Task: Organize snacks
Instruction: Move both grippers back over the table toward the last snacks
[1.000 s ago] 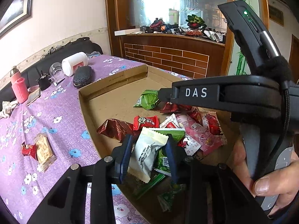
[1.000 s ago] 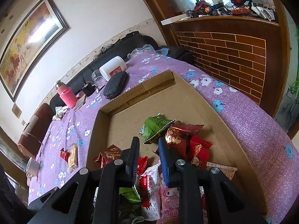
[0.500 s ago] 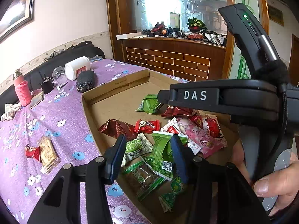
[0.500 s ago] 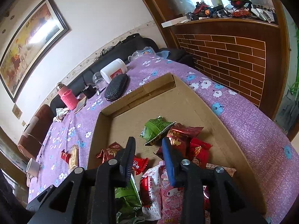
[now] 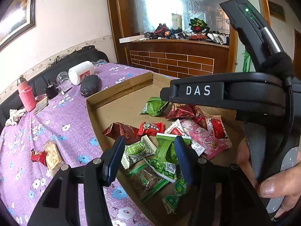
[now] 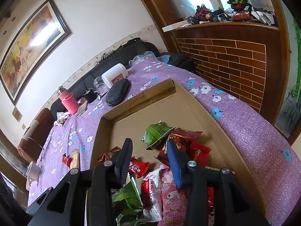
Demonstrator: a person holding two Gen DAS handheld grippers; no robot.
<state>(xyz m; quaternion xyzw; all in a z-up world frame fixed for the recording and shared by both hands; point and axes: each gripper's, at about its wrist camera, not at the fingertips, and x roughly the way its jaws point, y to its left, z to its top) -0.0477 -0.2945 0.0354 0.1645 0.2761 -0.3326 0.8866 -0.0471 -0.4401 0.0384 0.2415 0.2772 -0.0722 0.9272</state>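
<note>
A shallow cardboard tray on the purple flowered cloth holds a heap of red, green and pink snack packets. My left gripper is open and empty, hovering over the green-and-white packet at the tray's near left edge. My right gripper is open and empty above the red and pink packets; its body shows at the right of the left wrist view. A small red packet and a tan biscuit packet lie on the cloth left of the tray.
At the table's far end stand a white jar, a glass, a dark glasses case, a pink bottle and a small black item. A white mug sits at the left edge. A brick counter rises beyond.
My left gripper let go of the green-and-white packet, which now lies in the tray, and opened wide. My right gripper opened wider and drew back slightly.
</note>
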